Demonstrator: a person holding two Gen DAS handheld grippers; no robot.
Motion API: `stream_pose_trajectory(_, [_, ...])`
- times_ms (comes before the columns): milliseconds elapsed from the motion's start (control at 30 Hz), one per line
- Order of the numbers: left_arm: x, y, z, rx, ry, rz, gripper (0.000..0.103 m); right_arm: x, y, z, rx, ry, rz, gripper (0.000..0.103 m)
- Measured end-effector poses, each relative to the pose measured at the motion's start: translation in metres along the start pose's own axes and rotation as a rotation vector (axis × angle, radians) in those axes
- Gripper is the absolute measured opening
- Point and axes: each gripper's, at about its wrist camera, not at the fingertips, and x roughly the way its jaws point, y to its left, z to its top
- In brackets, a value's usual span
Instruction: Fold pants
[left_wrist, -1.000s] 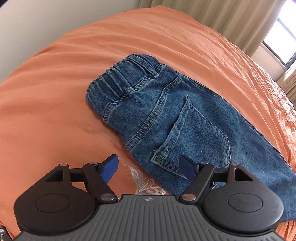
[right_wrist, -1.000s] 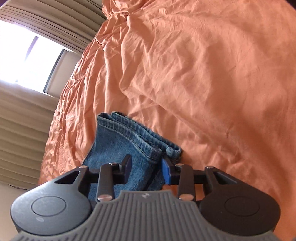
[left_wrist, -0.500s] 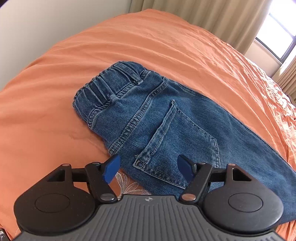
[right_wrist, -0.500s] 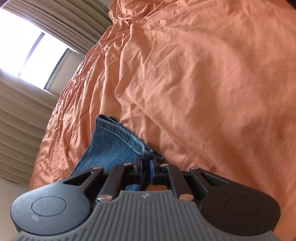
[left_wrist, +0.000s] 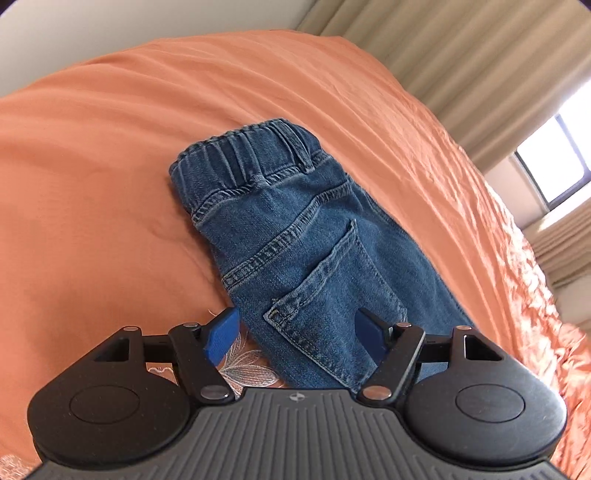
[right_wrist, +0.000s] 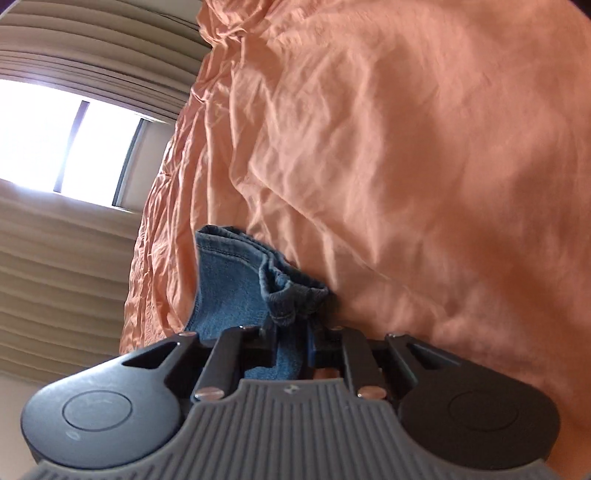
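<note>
The right gripper (right_wrist: 291, 350) now has its jaws clamped on the hem end of the pants (right_wrist: 236, 295); a second ago they stood apart either side of that cuff, half a second ago they had come together, and now the denim bunches up out of them, the hem (right_wrist: 295, 295) crumpled and pulled up off the bed (right_wrist: 424, 166). So the grab is made, and the leg end looks to be on its way up

Over on the other side, the left gripper (left_wrist: 295, 332) has its jaws wide apart, blue pads (left_wrist: 221, 334) showing, nothing between them. It has swung round since a moment ago: the back pocket (left_wrist: 332, 302) sits right between the open jaws now, and the elastic waistband (left_wrist: 247, 155) lies straight ahead, further up the bed

The pants lie flat on the orange bedspread (left_wrist: 110, 184), already doubled leg on leg, seat side up. An embroidered flower (left_wrist: 243, 365) on the cover peeks out just beside the near edge of the denim

My read: the right side is ready to carry the hems toward the waistband, and the left looks set to pin or catch the seat area. The risk is one layer of the hem slipping out of the grip as it lifts, though I can't tell whether both cuffs are caught
</note>
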Motion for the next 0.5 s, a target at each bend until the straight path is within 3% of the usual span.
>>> stream_pose_trajectory(100, [0.004,0.019,0.000,-0.097,-0.034,-0.041,0.087,-0.002,0.022,0.001,-0.132,-0.006,-0.063,0.005])
stream_pose_trajectory(333, [0.043,0.067,0.002,-0.306,-0.078,-0.061,0.087,0.006,0.016,-0.002,-0.117,0.010,-0.143,0.004])
stream_pose_trajectory(500, [0.075,0.070,0.025,-0.279,-0.109,-0.100,0.091,0.009,0.027,-0.006,-0.150,-0.004,-0.206,0.005])
